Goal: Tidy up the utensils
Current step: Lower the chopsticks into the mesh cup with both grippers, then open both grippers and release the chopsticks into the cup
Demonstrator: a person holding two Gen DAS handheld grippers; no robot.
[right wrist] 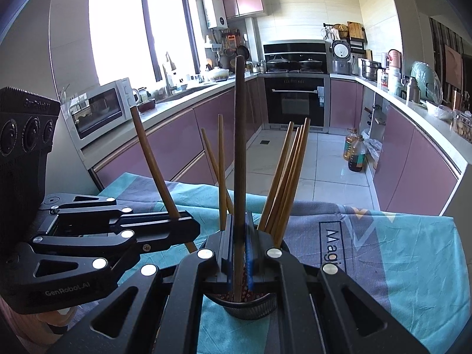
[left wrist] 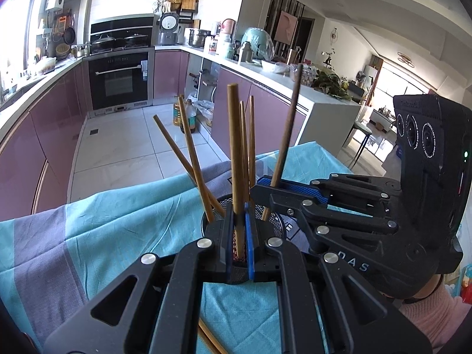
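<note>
A black mesh holder (left wrist: 273, 227) stands on a teal and grey cloth (left wrist: 118, 224) and has several wooden chopsticks standing in it. My left gripper (left wrist: 239, 236) is shut on a light brown chopstick (left wrist: 235, 147), held upright over the holder. My right gripper (right wrist: 239, 244) is shut on a dark brown chopstick (right wrist: 239, 147), also upright over the holder (right wrist: 250, 306). In the left wrist view the right gripper (left wrist: 267, 190) comes in from the right with its dark chopstick (left wrist: 287, 135). In the right wrist view the left gripper (right wrist: 183, 221) comes in from the left with its chopstick (right wrist: 153, 159).
Loose chopsticks (left wrist: 209, 339) lie on the cloth below my left gripper. The clothed table (right wrist: 413, 265) ends at a tiled kitchen floor (left wrist: 124, 147). Purple cabinets, an oven (right wrist: 295, 100) and oil bottles (right wrist: 355, 153) stand beyond.
</note>
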